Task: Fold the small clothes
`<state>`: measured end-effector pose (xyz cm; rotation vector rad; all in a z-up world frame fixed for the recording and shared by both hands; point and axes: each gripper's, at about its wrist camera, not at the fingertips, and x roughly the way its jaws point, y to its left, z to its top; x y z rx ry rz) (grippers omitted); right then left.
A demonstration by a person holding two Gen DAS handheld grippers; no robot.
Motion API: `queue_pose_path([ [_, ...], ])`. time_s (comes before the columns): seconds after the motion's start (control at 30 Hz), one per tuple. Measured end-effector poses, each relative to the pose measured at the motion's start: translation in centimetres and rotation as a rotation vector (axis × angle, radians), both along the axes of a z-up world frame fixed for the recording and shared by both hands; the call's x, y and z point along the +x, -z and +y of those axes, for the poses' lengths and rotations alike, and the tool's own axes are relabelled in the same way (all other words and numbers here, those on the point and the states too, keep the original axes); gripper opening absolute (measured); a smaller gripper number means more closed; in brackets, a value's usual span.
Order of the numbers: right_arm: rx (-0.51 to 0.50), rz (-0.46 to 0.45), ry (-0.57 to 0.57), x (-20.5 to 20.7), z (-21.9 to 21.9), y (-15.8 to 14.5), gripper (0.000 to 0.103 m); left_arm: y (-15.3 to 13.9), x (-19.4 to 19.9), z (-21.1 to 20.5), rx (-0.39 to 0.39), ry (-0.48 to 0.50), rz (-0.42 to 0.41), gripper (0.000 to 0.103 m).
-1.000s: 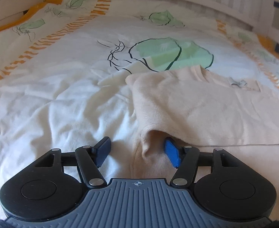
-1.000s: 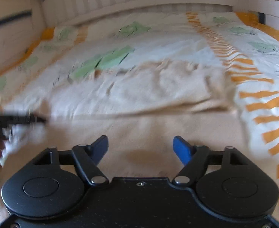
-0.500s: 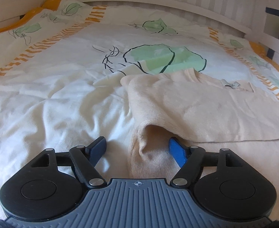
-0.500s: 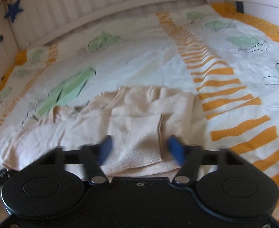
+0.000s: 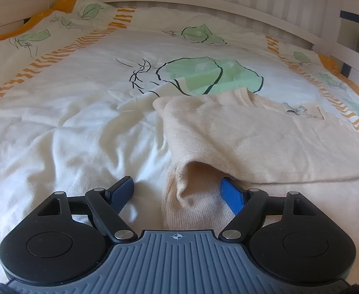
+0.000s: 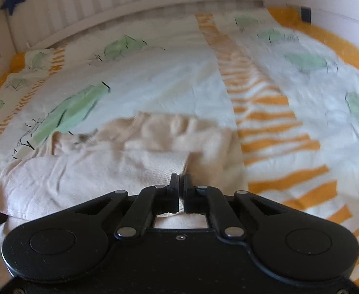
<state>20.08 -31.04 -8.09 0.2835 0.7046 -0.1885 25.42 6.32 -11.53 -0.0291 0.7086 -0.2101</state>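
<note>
The left gripper (image 5: 177, 191) has its jaws wide, having just been opening, with a folded corner of the cream sweater (image 5: 265, 142) lying loose between them, nearer the right-hand pad, while the right gripper (image 6: 180, 183) has just closed its jaws tight on the sweater's near edge. The left wrist view shows the neckline and its label (image 5: 294, 109) beyond the jaws; the right wrist view shows bunched cloth ahead of the pinch. The sweater lies on a white quilt (image 5: 69, 122) with green leaves and orange stripes, edged by a white slatted bed frame (image 6: 142, 0).
</note>
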Motion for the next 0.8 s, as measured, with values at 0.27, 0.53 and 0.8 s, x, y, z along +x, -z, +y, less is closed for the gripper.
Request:
queue_pose_path([
  [0.27,-0.087,0.003,-0.029,-0.5,1.1,0.2,0.007,-0.6,0.1,2.8,-0.050,-0.206,0.007,0.077],
  [0.53,-0.079,0.006,-0.001,-0.8,0.5,0.9,0.007,-0.8,-0.2,2.8,0.035,-0.144,0.010,0.078],
  [0.8,-0.078,-0.016,0.058,-1.9,-0.6,-0.2,0.004,-4.2,-1.9,4.5,0.035,-0.194,-0.062,0.077],
])
